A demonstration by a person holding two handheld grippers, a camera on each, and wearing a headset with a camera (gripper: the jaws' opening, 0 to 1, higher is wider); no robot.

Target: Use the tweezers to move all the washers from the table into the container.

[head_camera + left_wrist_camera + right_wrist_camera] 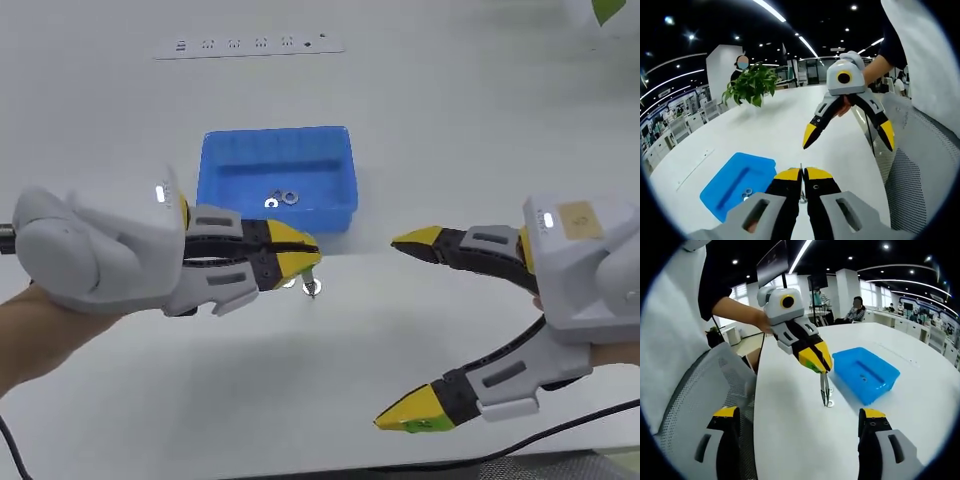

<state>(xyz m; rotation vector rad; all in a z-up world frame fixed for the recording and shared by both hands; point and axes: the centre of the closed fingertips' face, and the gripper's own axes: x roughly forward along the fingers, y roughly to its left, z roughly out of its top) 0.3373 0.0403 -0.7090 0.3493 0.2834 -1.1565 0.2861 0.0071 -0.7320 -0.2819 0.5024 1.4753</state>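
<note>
My left gripper (306, 256) is shut on metal tweezers (308, 276) that point down at the white table. Their tips rest at a washer (312, 288) lying in front of the blue container (335, 150). In the right gripper view the tweezers (824, 386) hang from the left gripper (815, 357) and touch the washer (829, 403), with the container (875, 382) beside them. Two washers (282, 200) lie inside the container. My right gripper (393, 332) stands open and empty to the right, its jaws wide apart. The left gripper view shows the shut jaws pinching the tweezers (801, 170), with the right gripper (847, 117) ahead.
A white power strip (250, 45) lies at the back of the table. A black cable (560, 440) runs along the front edge. A potted plant (751, 84) stands on the far part of the table. A mesh chair (700, 390) is at the table's side.
</note>
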